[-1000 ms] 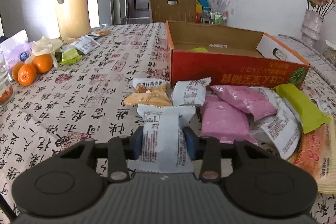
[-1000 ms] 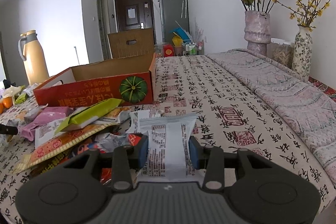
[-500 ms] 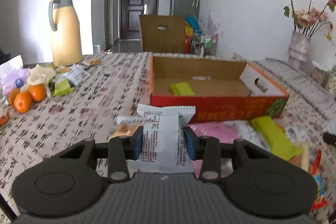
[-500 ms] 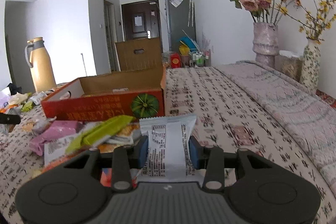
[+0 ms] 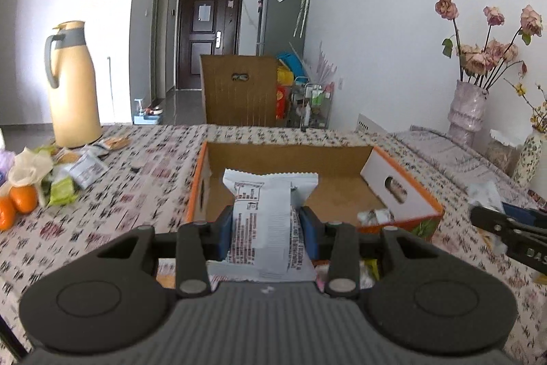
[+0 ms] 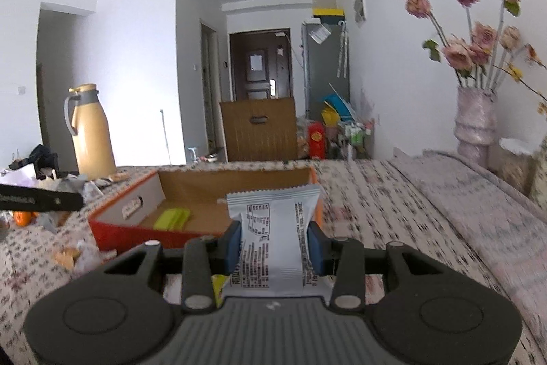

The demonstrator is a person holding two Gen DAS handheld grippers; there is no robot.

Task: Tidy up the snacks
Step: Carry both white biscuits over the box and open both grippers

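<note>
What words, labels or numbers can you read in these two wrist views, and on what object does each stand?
"DAS": white letters on the right gripper's black finger; the rest is cut off.
White snack packet in the left gripper: printed table and text, too small to read.
White snack packet in the right gripper: print too blurred.
Orange cardboard box: label blurred.

Item count, referenced to the orange cardboard box (image 5: 403, 190):

- Boxes on the table: one.
- Green packets inside the box: one (image 6: 172, 217).
- White snack packets held above the box: two, one per gripper (image 5: 270, 224) (image 6: 275, 245).
- Oranges left of the box: at least two (image 5: 22, 199).
- Thermos jugs left of the box: one (image 5: 70, 84).
- Flower vases right of the box: two (image 5: 468, 108).
</note>
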